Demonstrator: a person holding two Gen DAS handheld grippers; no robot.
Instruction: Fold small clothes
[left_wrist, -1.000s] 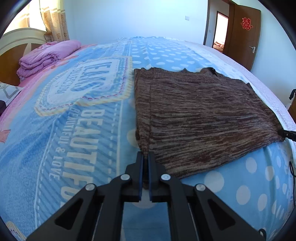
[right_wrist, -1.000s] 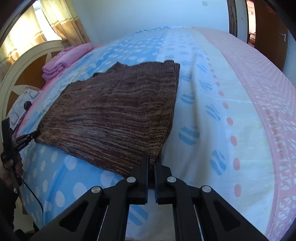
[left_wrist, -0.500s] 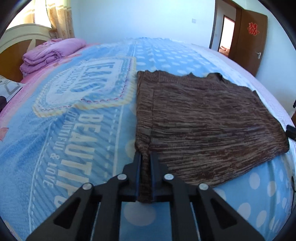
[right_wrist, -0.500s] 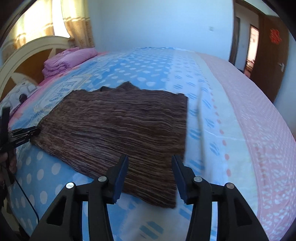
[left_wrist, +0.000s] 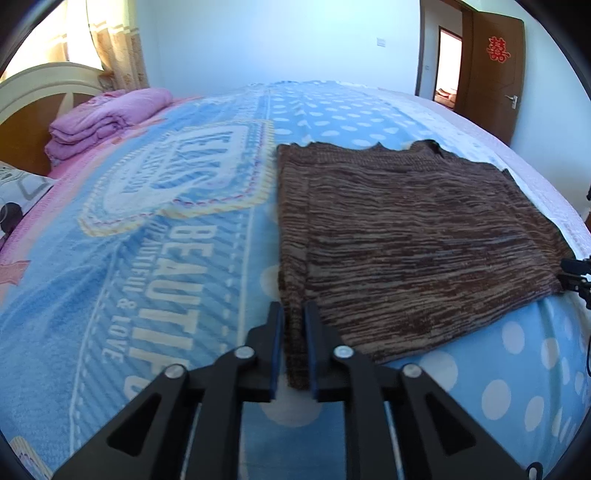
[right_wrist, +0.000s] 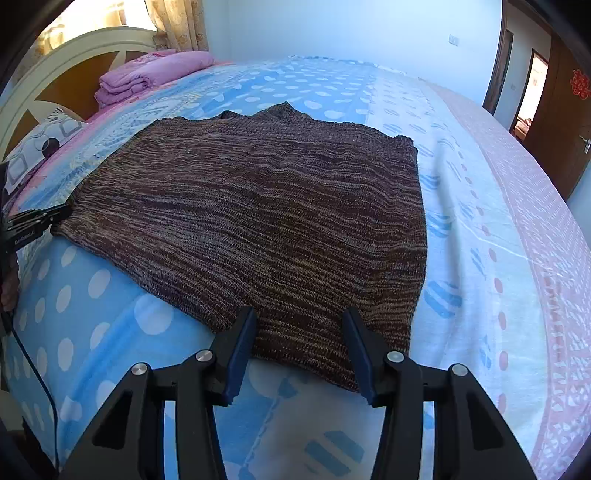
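Observation:
A brown striped knitted sweater (left_wrist: 413, 236) lies flat on the bed, folded into a rectangle; it also shows in the right wrist view (right_wrist: 266, 221). My left gripper (left_wrist: 294, 314) has a small gap between its fingers, and the sweater's near left corner lies between them. My right gripper (right_wrist: 299, 317) is open wide and empty, just above the sweater's near edge. The left gripper's tip also shows in the right wrist view (right_wrist: 37, 221) at the sweater's left corner.
The bed has a blue dotted blanket (left_wrist: 155, 258) with printed letters. A folded pink quilt (left_wrist: 107, 118) and a wooden headboard (right_wrist: 66, 66) are at the far left. A brown door (left_wrist: 495, 74) stands at the right, past the bed's edge.
My right gripper let go of the sweater's corner, opened wide and drew back. My left gripper's fingers have parted slightly around its corner. The sweater has settled flat.

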